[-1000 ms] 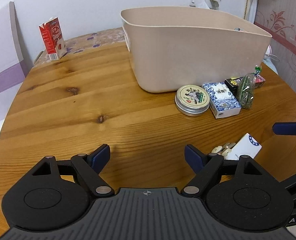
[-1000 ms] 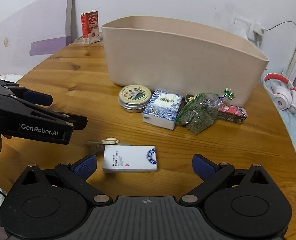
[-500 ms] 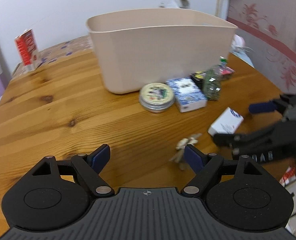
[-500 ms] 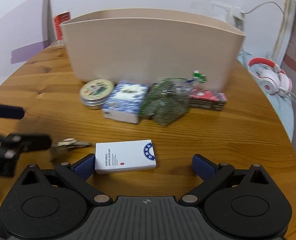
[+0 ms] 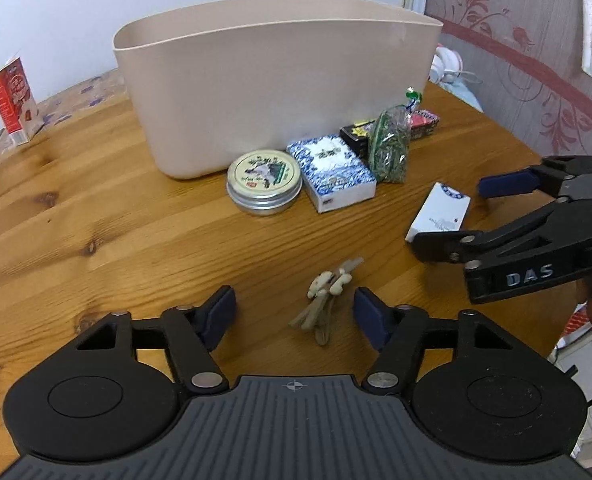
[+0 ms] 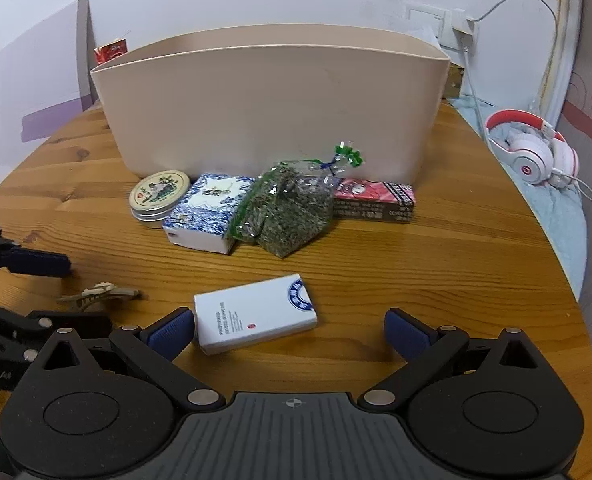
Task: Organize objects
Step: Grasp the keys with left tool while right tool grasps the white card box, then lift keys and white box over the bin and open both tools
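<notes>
White box (image 6: 255,313) (flat) between jaws

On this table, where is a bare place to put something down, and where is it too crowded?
Bare wood lies left of the beige bin, between the red carton and the round tin. Another free patch is right of the white box, toward the table edge. The strip before the bin is crowded: tin, blue-white box, herb bag, red pack.
</notes>
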Demonstrator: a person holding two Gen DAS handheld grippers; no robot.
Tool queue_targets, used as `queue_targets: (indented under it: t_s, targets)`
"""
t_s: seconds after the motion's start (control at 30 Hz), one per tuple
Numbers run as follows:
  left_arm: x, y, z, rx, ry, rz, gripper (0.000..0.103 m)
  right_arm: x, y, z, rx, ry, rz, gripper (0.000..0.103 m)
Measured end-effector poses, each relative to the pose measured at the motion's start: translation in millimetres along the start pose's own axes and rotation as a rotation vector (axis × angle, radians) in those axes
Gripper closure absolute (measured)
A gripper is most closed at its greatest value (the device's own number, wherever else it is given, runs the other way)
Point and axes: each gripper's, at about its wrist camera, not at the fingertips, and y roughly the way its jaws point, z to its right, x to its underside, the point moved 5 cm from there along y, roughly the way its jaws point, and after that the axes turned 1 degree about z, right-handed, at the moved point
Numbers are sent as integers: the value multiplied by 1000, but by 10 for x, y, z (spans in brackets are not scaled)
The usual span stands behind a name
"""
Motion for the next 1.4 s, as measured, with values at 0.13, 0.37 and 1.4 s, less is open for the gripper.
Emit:
queue_targets:
  t_s: [0.13, 0.37, 1.4]
  targets:
    - [-21, -5, -35, -4, -15, 16, 61, -35, 47, -55, 11, -31, 10, 15]
    - [-46, 11, -147, -18, -76, 18, 91, -61, 5, -88, 2, -18, 32, 46]
    - [-913, -706, -378, -53, -89, 266, 92, -868, -764, 137, 21, 1, 288, 46]
